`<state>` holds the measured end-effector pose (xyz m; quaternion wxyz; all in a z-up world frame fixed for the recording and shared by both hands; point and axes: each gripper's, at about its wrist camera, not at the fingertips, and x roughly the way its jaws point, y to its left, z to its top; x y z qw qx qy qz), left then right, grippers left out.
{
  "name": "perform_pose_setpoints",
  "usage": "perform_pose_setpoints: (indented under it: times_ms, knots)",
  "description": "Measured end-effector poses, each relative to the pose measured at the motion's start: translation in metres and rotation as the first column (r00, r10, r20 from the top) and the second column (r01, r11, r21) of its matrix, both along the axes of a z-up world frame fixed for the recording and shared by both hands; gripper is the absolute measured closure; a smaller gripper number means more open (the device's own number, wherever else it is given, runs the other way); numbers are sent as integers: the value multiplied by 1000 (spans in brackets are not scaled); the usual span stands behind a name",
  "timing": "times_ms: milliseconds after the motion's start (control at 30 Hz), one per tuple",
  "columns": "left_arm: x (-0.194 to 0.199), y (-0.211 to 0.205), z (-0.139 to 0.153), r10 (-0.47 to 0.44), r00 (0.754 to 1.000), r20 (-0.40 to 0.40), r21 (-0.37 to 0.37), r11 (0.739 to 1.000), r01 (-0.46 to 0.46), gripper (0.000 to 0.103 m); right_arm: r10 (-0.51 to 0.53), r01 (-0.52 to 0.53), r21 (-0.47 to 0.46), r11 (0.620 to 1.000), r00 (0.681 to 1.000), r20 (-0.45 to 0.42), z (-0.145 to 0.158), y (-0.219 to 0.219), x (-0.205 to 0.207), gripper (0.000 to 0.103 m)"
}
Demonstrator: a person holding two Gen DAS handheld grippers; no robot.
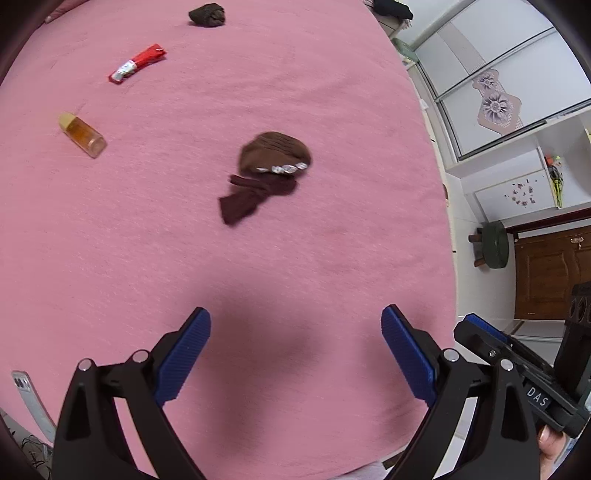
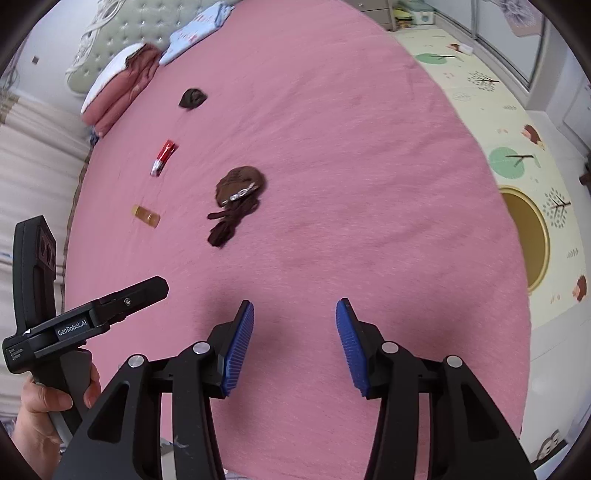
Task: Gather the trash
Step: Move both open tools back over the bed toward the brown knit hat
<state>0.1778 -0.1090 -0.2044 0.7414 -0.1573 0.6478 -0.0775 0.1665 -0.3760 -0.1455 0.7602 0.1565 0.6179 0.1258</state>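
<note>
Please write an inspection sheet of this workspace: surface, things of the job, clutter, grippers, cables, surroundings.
Surface: pink bedspread, smooth.
Job's things: red wrapper; amber bottle on its side; both untouched.
Clutter: brown hat with dark cloth against it; dark wad farther off; phone at the bed's edge.
Grippers: left gripper open, empty; right gripper open, empty.
Cables: some wires below the phone.
Surroundings: pillows, play mat, wardrobe, stool.

Both tongs [image 1: 295,350] [image 2: 295,345] agape, empty.
</note>
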Motion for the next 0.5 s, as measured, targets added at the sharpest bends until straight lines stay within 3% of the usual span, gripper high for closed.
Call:
perform_pose_setpoints:
  times_ms: [500]
  knots:
    - [56,26,-58,17,998,-65,31,999,-15,10,91,-92,-3,996,994,-58,-37,50,84,57]
